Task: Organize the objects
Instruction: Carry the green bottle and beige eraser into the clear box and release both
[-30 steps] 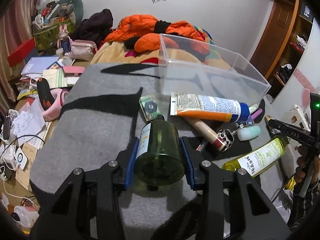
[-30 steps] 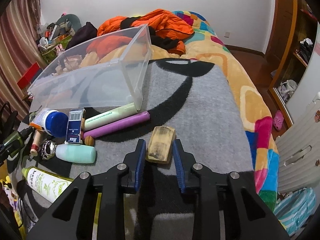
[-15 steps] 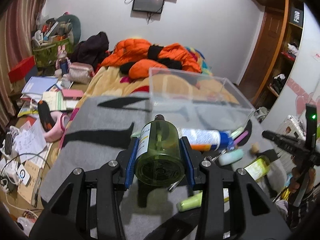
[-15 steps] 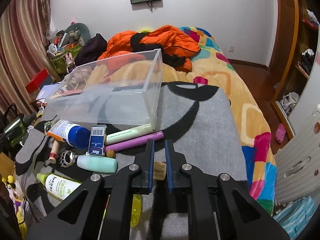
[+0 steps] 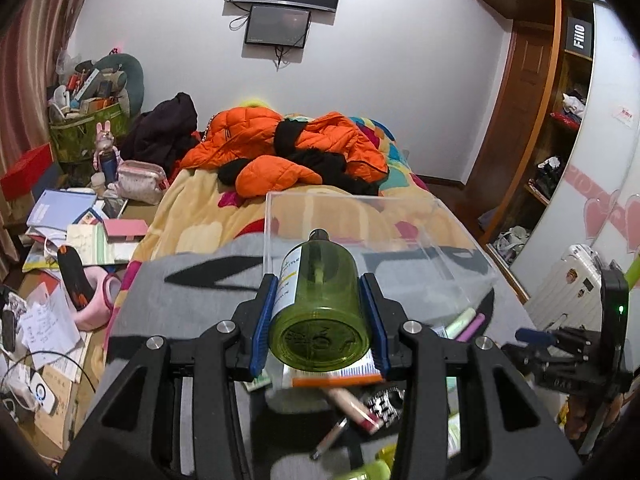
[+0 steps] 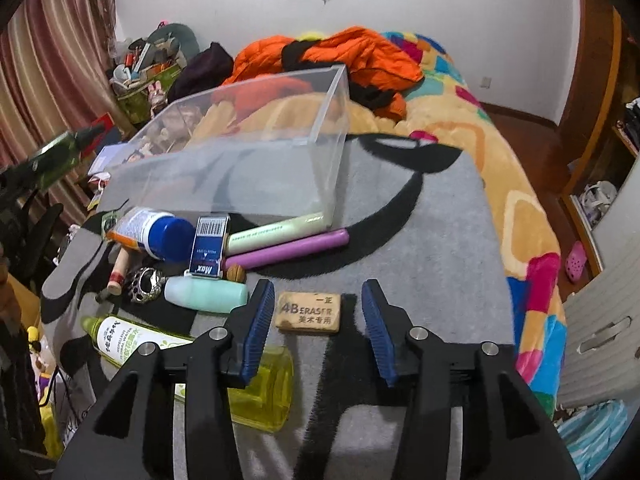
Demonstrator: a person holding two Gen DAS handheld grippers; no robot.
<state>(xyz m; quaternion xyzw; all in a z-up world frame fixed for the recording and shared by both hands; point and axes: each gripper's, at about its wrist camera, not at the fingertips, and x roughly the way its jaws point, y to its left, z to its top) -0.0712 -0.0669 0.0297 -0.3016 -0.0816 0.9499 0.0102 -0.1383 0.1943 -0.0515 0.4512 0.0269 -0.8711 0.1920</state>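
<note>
- While the left claw is clamping the green bottle around its body, the bottle is hanging in the air, neck pointing toward the clear bin just ahead.
- Its plastic is looking smooth and stiff, so it is probably light but slippery; the blue pads are gripping the widest part near the base, which seems a sound hold.
- Because the neck end is sitting unsupported, I judge the bottle could swivel if tipped quickly.
- Over on the grey blanket of the bed, the right claw is standing wide open, its jaws straddling the eraser without touching it.
- Being small, flat and rubbery, the eraser is likely grippy and light; pinching its two short ends looks best.
</note>
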